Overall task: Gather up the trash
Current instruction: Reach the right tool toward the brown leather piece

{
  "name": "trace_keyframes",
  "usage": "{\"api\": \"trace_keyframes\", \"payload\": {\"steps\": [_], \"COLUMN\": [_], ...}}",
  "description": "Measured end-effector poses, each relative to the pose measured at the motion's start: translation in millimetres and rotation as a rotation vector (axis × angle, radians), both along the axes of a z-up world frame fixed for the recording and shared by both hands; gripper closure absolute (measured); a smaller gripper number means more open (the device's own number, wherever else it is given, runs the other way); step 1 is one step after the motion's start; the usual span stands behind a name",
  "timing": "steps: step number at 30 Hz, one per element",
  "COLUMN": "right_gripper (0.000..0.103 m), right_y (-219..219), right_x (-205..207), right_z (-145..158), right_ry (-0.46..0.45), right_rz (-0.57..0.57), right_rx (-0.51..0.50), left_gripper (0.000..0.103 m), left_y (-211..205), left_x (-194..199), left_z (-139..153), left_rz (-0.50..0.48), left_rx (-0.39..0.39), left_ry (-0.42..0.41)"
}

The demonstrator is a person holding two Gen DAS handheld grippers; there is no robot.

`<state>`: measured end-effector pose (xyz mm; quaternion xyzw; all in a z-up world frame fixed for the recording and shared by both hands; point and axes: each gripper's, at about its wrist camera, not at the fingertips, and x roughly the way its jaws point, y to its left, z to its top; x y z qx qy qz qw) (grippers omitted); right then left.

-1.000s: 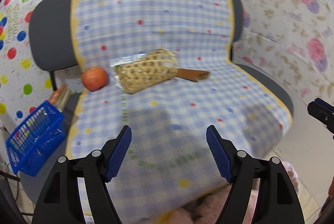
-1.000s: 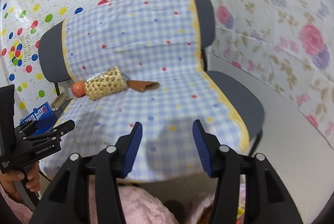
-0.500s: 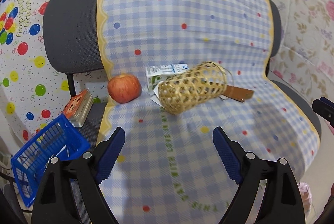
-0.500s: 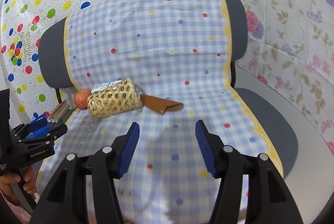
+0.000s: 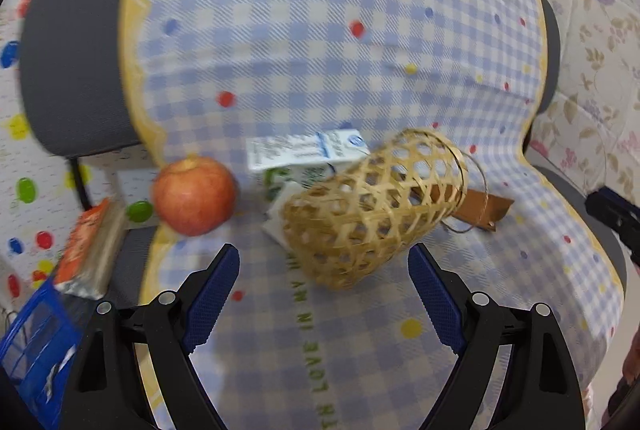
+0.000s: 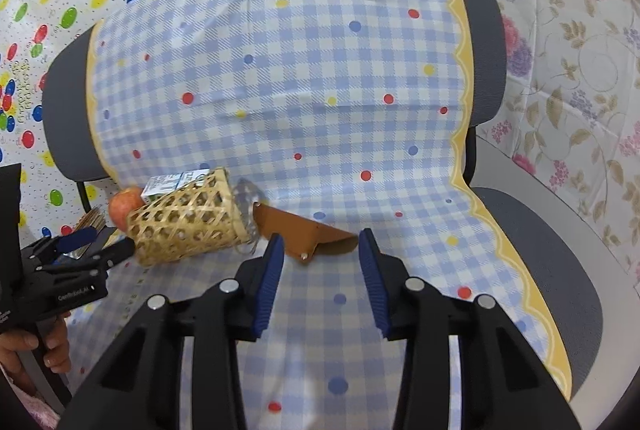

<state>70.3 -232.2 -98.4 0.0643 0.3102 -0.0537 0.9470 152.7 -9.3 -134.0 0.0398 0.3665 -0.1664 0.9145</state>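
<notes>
A woven bamboo basket (image 5: 372, 213) (image 6: 188, 226) lies on its side on the chair's checked cloth (image 5: 360, 49). Behind it lies a milk carton (image 5: 304, 149) (image 6: 168, 183), with a crumpled white scrap (image 5: 280, 213) under it. A red apple (image 5: 194, 195) (image 6: 122, 203) sits left of them. A brown leather pouch (image 6: 304, 230) (image 5: 480, 207) lies to the basket's right. My left gripper (image 5: 323, 262) is open wide, and the basket's closed end reaches between its tips without touching the pads. My right gripper (image 6: 320, 242) is closing, with the pouch's near end between its tips and the pads not pressing on it.
A blue plastic basket (image 5: 28, 346) sits low at the left beside the chair, with an orange packet (image 5: 88, 246) next to it. The chair's grey back (image 6: 480, 49) and seat edge (image 6: 560, 270) show past the cloth. Patterned sheets cover the walls.
Both grippers have moved in towards the items on the seat. The left jaws have spread wider. The right jaws have narrowed and now frame the brown pouch.
</notes>
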Motion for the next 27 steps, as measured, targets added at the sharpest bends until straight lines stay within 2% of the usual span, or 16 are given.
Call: {"api": "trace_keyframes", "payload": {"steps": [4, 8, 12, 16, 18, 19, 20, 21, 23, 27], "right_gripper": [0.064, 0.064, 0.064, 0.064, 0.064, 0.064, 0.061, 0.057, 0.044, 0.038], "right_y": [-7.9, -18.9, -22.6, -20.8, -17.3, -15.8, -14.1, -13.3, -11.7, -5.7], "right_x": [14.2, 26.8, 42.3, 59.9, 70.4, 74.1, 79.3, 83.9, 91.2, 102.4], "right_z": [-9.9, -21.0, -31.9, -42.7, -49.4, -51.7, -55.1, -57.7, -61.7, -64.8], "right_ry": [0.017, 0.043, 0.066, 0.090, 0.104, 0.110, 0.118, 0.124, 0.148, 0.170], "right_rz": [-0.004, -0.008, 0.005, 0.033, 0.065, 0.080, 0.103, 0.123, 0.161, 0.211], "right_rx": [0.004, 0.002, -0.005, -0.001, 0.003, 0.007, 0.018, 0.031, 0.053, 0.034], "left_gripper": [0.017, 0.034, 0.037, 0.025, 0.025, 0.022, 0.014, 0.015, 0.015, 0.015], "left_y": [-11.1, -19.6, -29.3, -32.5, -28.7, -26.4, -24.5, -21.8, -18.4, -19.3], "left_x": [6.2, 1.8, -12.5, -16.4, -15.2, -13.2, -10.4, -5.8, 2.5, 15.3], "left_z": [-15.1, -20.5, -19.7, -12.4, -6.6, -3.8, -2.2, -0.9, -0.2, -2.1], "left_rz": [-0.050, -0.112, -0.194, -0.137, -0.115, -0.106, -0.098, -0.082, -0.069, -0.067], "left_rx": [0.007, -0.022, -0.064, -0.028, -0.039, -0.046, -0.050, -0.052, -0.054, -0.072], "left_ry": [0.020, 0.045, 0.068, 0.017, -0.008, -0.019, -0.028, -0.038, -0.035, -0.024]}}
